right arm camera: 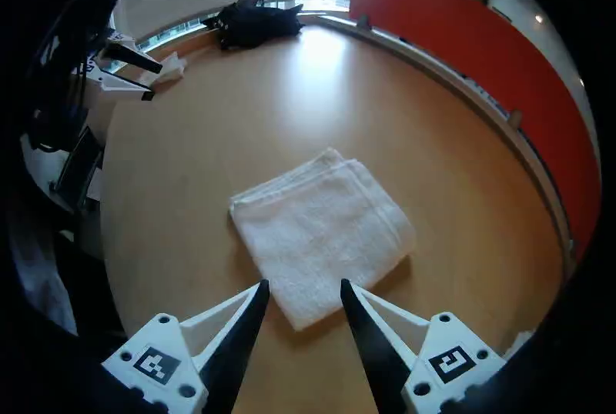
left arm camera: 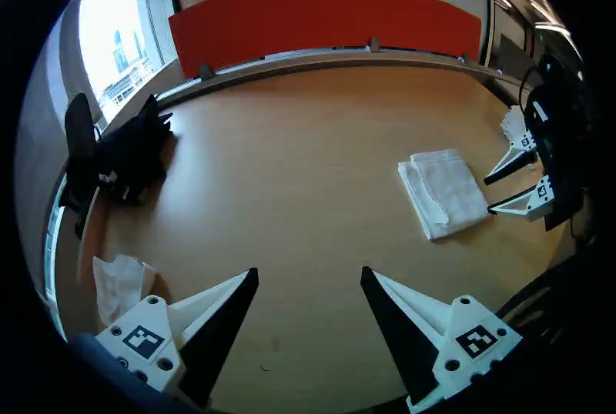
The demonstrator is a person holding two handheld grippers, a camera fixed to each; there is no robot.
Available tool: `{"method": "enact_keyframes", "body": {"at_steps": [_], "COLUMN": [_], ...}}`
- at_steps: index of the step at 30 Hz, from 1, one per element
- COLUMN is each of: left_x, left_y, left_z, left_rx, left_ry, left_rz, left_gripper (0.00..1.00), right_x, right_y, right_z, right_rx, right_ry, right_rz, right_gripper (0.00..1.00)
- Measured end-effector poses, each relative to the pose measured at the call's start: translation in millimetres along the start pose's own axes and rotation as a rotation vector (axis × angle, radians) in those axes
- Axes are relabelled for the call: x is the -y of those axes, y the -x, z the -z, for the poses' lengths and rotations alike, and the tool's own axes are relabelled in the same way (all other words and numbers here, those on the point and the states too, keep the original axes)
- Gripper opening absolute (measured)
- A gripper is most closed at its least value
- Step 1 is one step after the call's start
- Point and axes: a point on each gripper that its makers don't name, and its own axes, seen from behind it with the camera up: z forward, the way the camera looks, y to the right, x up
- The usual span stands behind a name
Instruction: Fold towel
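A white towel (right arm camera: 319,233) lies folded into a small rectangle on the wooden table (right arm camera: 231,121). In the right gripper view my right gripper (right arm camera: 304,285) is open, its tips just short of the towel's near corner and holding nothing. In the left gripper view the towel (left arm camera: 443,191) rests at the right, far from my left gripper (left arm camera: 309,274), which is open over bare wood. The right gripper (left arm camera: 488,195) shows there beside the towel's right edge. The left gripper (right arm camera: 154,81) appears far off at the upper left of the right gripper view.
A black bag (left arm camera: 135,148) sits at the table's far left edge, with a crumpled white cloth (left arm camera: 115,283) nearer. A red partition (left arm camera: 323,18) runs along the table's back rim. Windows lie beyond.
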Motion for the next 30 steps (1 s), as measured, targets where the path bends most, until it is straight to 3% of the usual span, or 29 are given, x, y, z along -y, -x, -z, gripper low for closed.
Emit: {"method": "enact_keyframes", "body": {"at_steps": [16,30], "left_x": [-4.6,-6.2], "left_y": [0,-2], "left_z": [-1.2,-3.0], "left_rx": [0.003,-0.001], "left_ry": [0.006,0.011], "left_rz": [-0.003,-0.007], "left_gripper": [0.99,0.99], "right_x": [2,5], "right_y": [38,48], "right_z": [-11.1,-10.0], "right_rx": [0.06,0.067], "right_ry": [0.013,0.008], "right_rz": [-0.056,-0.093], "right_gripper": [0.7,0.44]}}
